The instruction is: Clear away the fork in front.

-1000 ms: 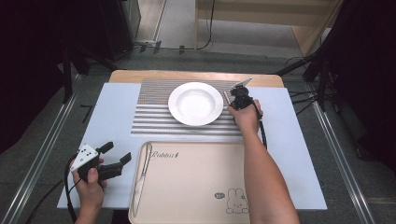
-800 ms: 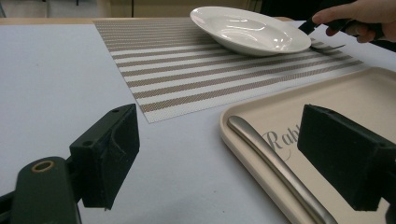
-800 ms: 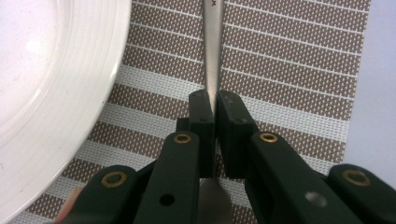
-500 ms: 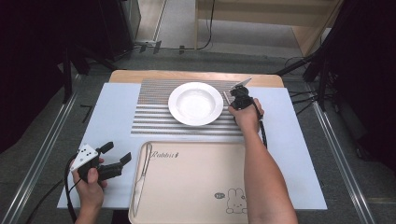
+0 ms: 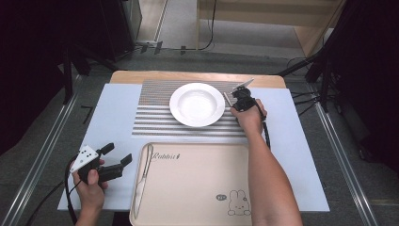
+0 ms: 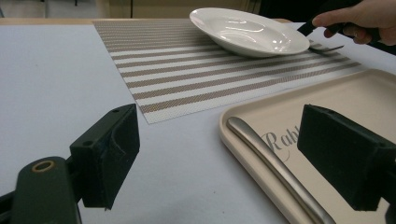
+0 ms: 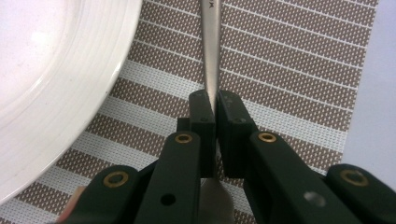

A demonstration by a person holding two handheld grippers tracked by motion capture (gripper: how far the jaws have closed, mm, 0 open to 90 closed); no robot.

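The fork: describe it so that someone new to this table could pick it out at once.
Start at the striped placemat and its white plate. Just off the plate's right rim, a slim silver fork lies on the mat, clamped in the right tool. The other cutlery, a knife, lies apart on the beige tray nearer the person.

The fork (image 7: pixel 211 56) is slim, plain brushed steel, and it runs straight ahead between the pads of the right gripper (image 7: pixel 215 109), which are pinched on its narrow neck. Its handle stretches away beyond the fingertips, while the broader tine end shows under the jaws, closer to the camera. It lies low and almost level over the brown-and-white striped placemat (image 7: pixel 299 60). In the left gripper view the tines (image 6: pixel 329 47) sit on the mat.
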